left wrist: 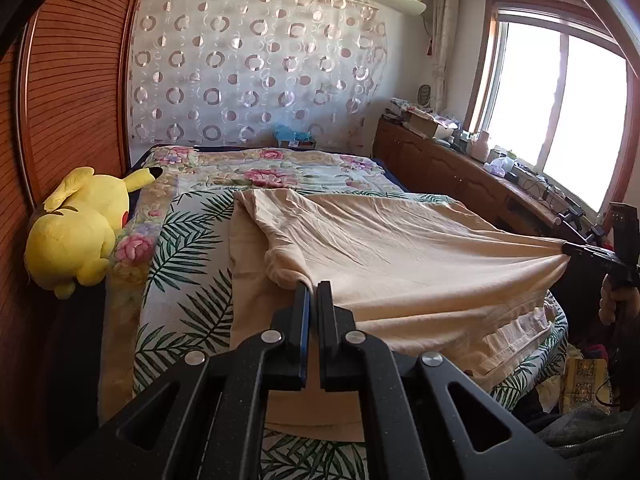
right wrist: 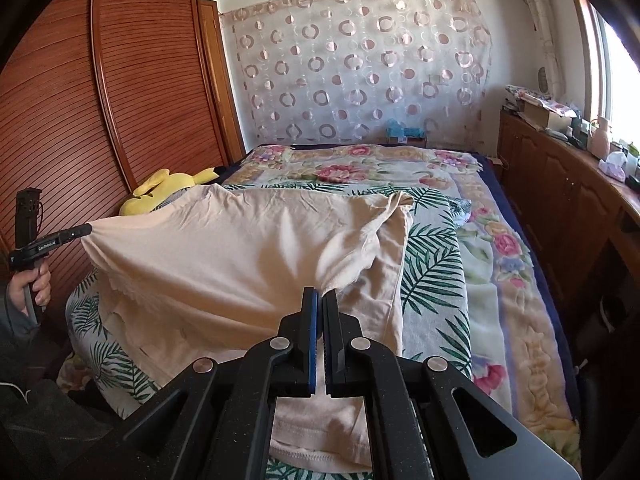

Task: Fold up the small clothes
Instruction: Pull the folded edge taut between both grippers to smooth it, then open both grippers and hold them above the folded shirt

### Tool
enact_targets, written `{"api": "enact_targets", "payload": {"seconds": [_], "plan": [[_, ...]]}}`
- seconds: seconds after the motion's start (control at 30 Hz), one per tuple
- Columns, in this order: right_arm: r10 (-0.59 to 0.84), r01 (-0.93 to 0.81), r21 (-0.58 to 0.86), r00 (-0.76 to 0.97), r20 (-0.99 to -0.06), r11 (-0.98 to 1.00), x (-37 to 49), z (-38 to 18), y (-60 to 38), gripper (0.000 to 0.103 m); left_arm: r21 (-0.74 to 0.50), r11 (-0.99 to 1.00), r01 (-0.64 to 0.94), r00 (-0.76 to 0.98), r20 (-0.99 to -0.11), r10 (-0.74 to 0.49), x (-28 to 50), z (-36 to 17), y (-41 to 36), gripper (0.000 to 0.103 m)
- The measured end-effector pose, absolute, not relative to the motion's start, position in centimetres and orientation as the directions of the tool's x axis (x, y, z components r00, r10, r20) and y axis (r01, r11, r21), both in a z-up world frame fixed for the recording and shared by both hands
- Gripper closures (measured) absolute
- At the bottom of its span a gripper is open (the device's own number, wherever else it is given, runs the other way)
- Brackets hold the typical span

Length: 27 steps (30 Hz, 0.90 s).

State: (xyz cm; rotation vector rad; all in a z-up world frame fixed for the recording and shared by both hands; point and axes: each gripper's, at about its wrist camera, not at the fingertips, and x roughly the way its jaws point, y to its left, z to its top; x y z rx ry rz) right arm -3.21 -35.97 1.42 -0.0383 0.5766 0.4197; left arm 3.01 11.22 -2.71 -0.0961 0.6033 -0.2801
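A pale beige shirt (left wrist: 400, 248) lies on the bed, lifted and stretched between my two grippers. My left gripper (left wrist: 314, 286) is shut on one edge of the shirt near a sleeve. It also shows in the right wrist view (right wrist: 86, 230), at the left, pulling the cloth taut. My right gripper (right wrist: 320, 294) is shut on the opposite edge of the shirt (right wrist: 240, 248). It shows in the left wrist view (left wrist: 566, 248) at the far right. The shirt's lower part hangs over the bed's near edge.
The bed has a leaf-print cover (left wrist: 184, 240) and a floral blanket (right wrist: 520, 280). A yellow plush toy (left wrist: 80, 232) lies at the bed's left by the wooden wardrobe (right wrist: 120, 100). A cluttered wooden cabinet (left wrist: 460, 160) runs under the window at the right.
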Motion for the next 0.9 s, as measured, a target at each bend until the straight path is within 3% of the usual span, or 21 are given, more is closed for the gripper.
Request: {"api": "enact_targets", "payload": {"seconds": [0.27,0.5,0.57,0.63,0.73,0.8,0.9], "plan": [[0.317,-0.391,0.034,0.689,-0.652,0.920,-3.4,-3.4,-34.5,0.101,-0.166,0.973,0.162,0.722,-0.652,-0.232,3.3,-7.8,11.5,0.099],[0.268,-0.390,-0.020,0.670,-0.693,0.921,-2.2,-4.7,-33.0,0.101,-0.138,0.978,0.154,0.732,-0.650,-0.207,2.4,-8.5,11.0,0.098],[0.261,-0.385,-0.027,0.675,-0.690,0.923,-2.1,-4.4,-32.9,0.091,-0.121,0.981,0.149,0.740,-0.644,-0.192,2.0,-8.3,10.9,0.095],[0.261,-0.383,-0.030,0.683,-0.682,0.923,-2.2,-4.1,-32.7,0.090,-0.099,0.985,0.139,0.745,-0.645,-0.170,1.9,-8.2,10.8,0.094],[0.255,-0.379,-0.043,0.700,-0.667,0.925,-2.8,-3.7,-32.5,0.089,-0.103,0.985,0.139,0.753,-0.635,-0.172,1.5,-7.7,11.0,0.085],[0.252,-0.373,-0.050,0.715,-0.652,0.927,-3.1,-3.2,-32.5,0.087,-0.109,0.986,0.130,0.760,-0.628,-0.170,1.3,-7.5,11.4,0.069],[0.257,-0.367,-0.048,0.733,-0.630,0.929,-3.5,-2.6,-32.4,0.077,-0.105,0.988,0.118,0.769,-0.620,-0.157,1.3,-7.2,11.7,0.058]]}}
